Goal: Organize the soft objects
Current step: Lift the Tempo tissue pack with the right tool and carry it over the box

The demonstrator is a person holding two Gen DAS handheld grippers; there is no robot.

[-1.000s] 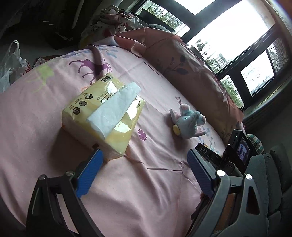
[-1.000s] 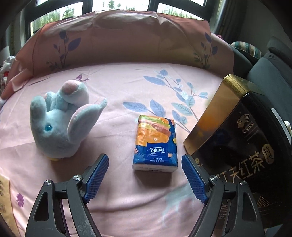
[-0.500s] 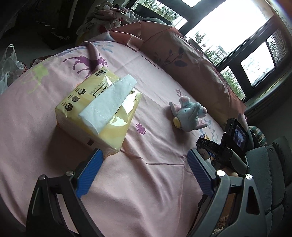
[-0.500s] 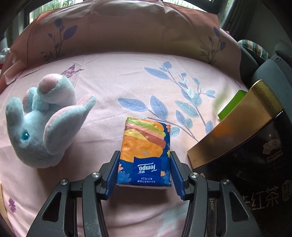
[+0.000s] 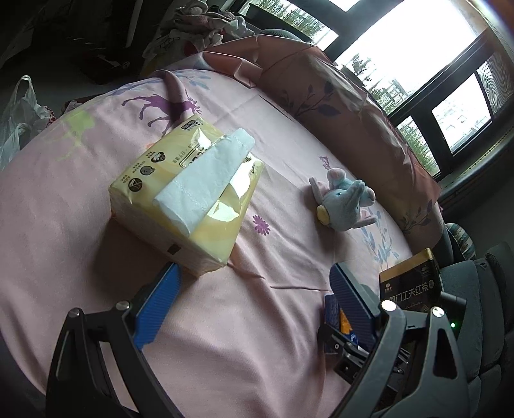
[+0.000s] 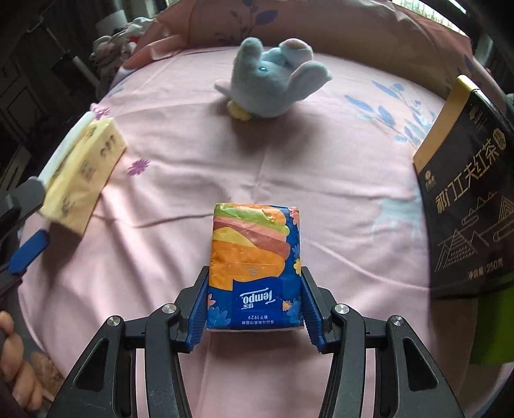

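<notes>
My right gripper (image 6: 254, 292) is shut on a small blue and orange Tempo tissue pack (image 6: 253, 254), its blue pads pressing both long sides. The pack hangs just above the pink bedsheet. A blue plush rabbit (image 6: 273, 86) lies farther off on the sheet. A yellow soft tissue pack (image 5: 189, 193) with a white tissue sticking out lies just ahead of my left gripper (image 5: 253, 302), which stands open and empty. The rabbit (image 5: 345, 202) also shows at the right in the left wrist view, and the small Tempo pack (image 5: 335, 313) peeks out beside the left gripper's right finger.
A black and gold tea box (image 6: 465, 205) stands at the right edge of the bed, with something green (image 6: 491, 324) beside it. A pink pillow (image 5: 337, 96) lines the window side. Clothes (image 5: 199, 25) are piled beyond the bed, and plastic bags (image 5: 19, 115) lie on the floor at left.
My right gripper closed on the Tempo pack, then swung left with it, so the rabbit now sits ahead and the yellow pack is in its view. The left gripper stayed put.
</notes>
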